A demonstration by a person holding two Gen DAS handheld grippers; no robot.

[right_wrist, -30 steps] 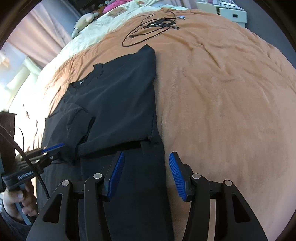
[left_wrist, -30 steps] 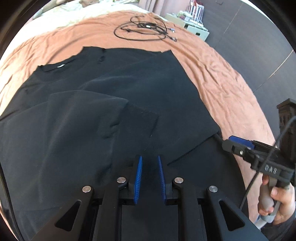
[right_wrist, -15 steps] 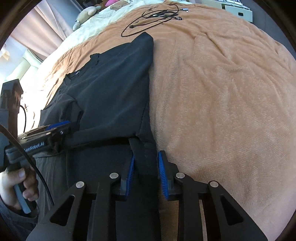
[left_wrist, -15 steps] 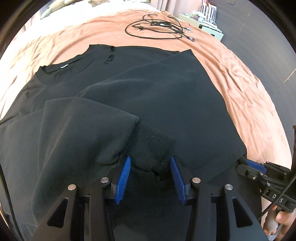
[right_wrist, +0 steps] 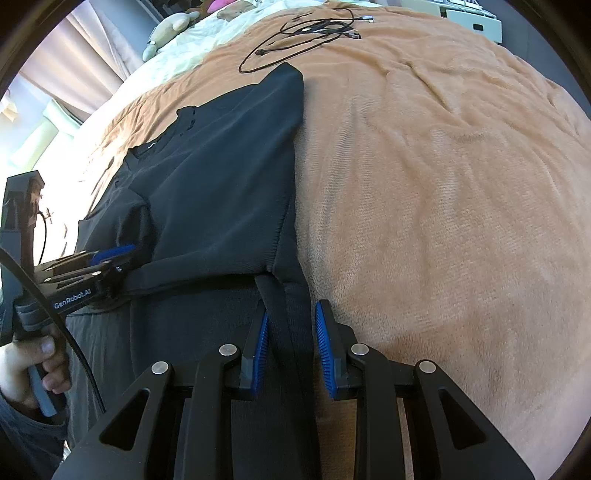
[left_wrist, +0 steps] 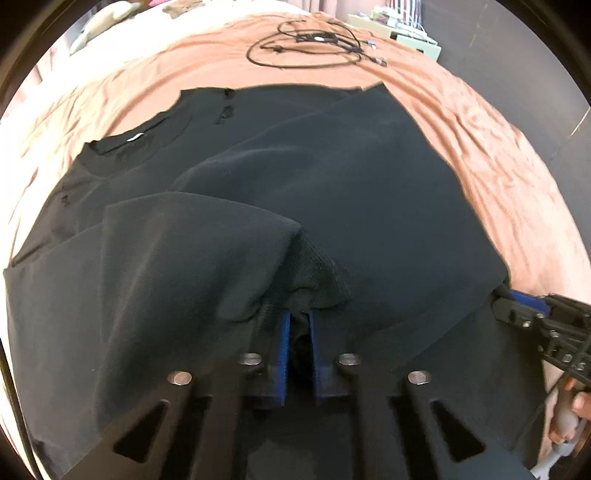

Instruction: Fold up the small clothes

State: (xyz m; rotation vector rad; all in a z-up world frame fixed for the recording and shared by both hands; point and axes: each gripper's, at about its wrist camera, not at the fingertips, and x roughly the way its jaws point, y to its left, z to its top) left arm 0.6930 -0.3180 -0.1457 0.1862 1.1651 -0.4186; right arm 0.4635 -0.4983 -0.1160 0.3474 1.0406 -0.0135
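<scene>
bed with an orange-brown blanket [right_wrist: 443, 192] fills both views; pale bedding [right_wrist: 207, 40] and a stuffed toy [right_wrist: 168, 27] lie at the far end, curtains [right_wrist: 85, 55] to one side, a dark wall [left_wrist: 517, 66] and a light cabinet [left_wrist: 413, 37] to the other. black top [left_wrist: 332, 184] lies flat on the blanket, collar toward the far end, a sleeve folded in over the body. black cables [left_wrist: 314, 44] are coiled beyond it, apart from the cloth. left gripper [left_wrist: 298, 325]: jaws closing, pads pressed on the ribbed cuff [left_wrist: 317, 284] at the near hem. right gripper [right_wrist: 289, 325]: clenched on the hem edge [right_wrist: 284, 317] at the garment's side, beside bare blanket. a hand [right_wrist: 33, 362] grips the left handle.
</scene>
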